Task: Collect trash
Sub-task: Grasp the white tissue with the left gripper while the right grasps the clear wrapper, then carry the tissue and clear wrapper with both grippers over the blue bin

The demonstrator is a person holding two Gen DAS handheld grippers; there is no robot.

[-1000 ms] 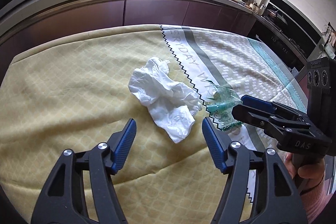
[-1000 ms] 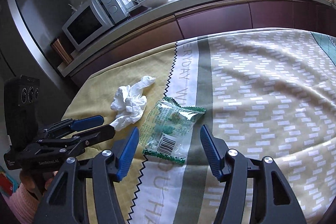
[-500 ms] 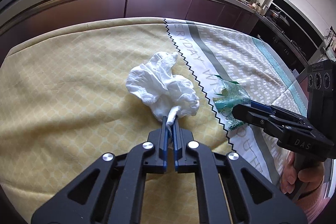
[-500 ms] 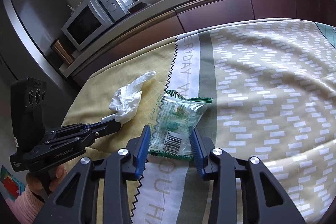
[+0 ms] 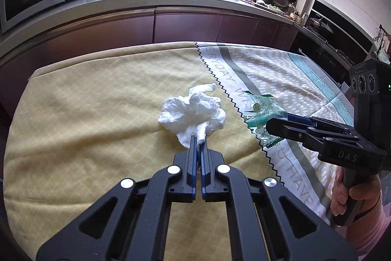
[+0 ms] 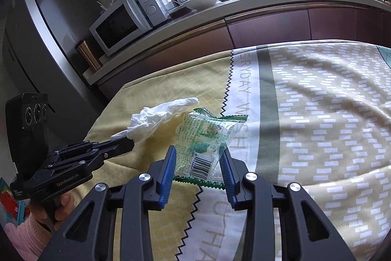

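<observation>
A: Left gripper [image 5: 198,142]?
B: Clamped tight on white tissue [image 5: 193,111], over yellow tablecloth [image 5: 97,114].
A: Right gripper [image 6: 198,158]?
B: Just narrowed; pads pressing green snack wrapper [image 6: 205,138] from both sides, beside tissue.

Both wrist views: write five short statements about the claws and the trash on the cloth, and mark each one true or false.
1. The left claw is shut on a corner of the crumpled white tissue. True.
2. The right claw holds nothing. False: its blue pads press the sides of the green snack wrapper.
3. The wrapper shows a barcode near its lower edge. True.
4. The tissue lies on the teal stripe of the tablecloth. False: it is over the yellow part, left of the zigzag line.
5. A microwave stands on the counter behind the table. True.
</observation>
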